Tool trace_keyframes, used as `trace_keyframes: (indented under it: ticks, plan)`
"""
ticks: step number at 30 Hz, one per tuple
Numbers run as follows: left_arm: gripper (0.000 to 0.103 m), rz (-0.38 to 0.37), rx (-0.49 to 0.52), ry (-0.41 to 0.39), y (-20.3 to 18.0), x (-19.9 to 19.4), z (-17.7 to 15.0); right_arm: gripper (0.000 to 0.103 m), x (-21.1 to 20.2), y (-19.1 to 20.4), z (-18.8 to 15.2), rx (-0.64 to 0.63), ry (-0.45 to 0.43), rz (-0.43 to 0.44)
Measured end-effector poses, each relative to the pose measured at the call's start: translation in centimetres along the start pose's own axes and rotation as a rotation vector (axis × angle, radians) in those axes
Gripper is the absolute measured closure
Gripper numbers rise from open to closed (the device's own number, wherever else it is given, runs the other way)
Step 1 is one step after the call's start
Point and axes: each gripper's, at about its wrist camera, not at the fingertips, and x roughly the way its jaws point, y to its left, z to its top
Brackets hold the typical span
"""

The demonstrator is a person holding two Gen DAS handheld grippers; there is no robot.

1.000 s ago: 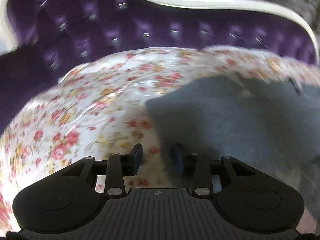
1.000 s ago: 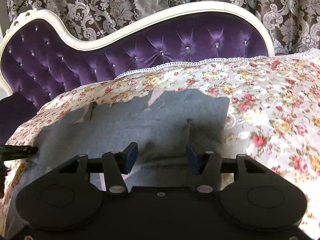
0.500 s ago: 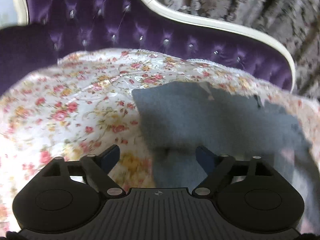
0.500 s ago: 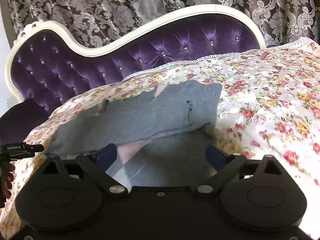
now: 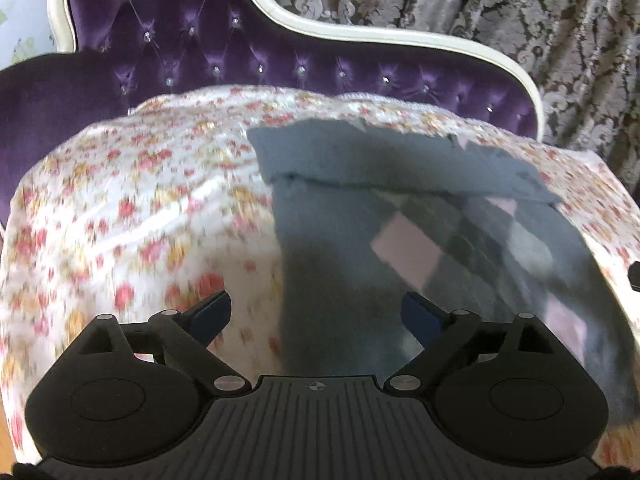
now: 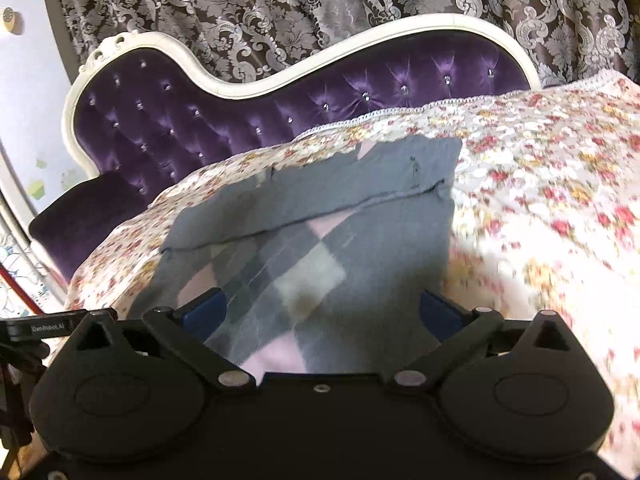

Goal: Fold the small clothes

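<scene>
The left gripper (image 5: 316, 316) hangs with its jaws spread wide and nothing between them, above the left edge of the grey knitted garment with pink and pale argyle diamonds (image 5: 420, 216), which lies on the floral-printed bedspread (image 5: 140, 200) in front of the purple tufted headboard (image 5: 240, 64). The right gripper (image 6: 320, 312) is equally wide and empty above the garment's (image 6: 320, 232) near part. A far strip is already folded toward the near side; its crease, and the garment's long axis, run left to right. The soft knit could slide on the cloth, or one layer could be pinched alone, skewing the next fold.
</scene>
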Motion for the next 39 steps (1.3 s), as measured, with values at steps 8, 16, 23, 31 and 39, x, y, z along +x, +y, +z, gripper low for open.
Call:
trace_keyframes:
  ticks: [8, 16, 23, 31, 39]
  plan:
    - [0.010, -0.034, 0.004, 0.045, -0.8, -1.8, -3.3, 0.001, -2.7, 0.7, -3.6, 0.012, 0.072, 0.018]
    - [0.010, -0.036, -0.017, 0.045, -1.2, -2.9, -5.2, 0.001, -4.2, 0.4, -5.9, 0.083, 0.089, 0.031]
    - [0.010, -0.039, -0.011, 0.050, -2.0, -2.9, -6.0, 0.001, -4.0, 0.4, -7.4, 0.134, 0.117, 0.072]
    - [0.010, -0.099, 0.005, 0.059, -3.5, -1.8, -6.3, 0.000, -3.5, 0.1, -7.7, 0.181, 0.106, 0.122]
    - [0.010, -0.122, -0.016, 0.069, -3.4, -1.9, -6.3, 0.000, -3.5, -0.1, -8.0, 0.198, 0.092, 0.144]
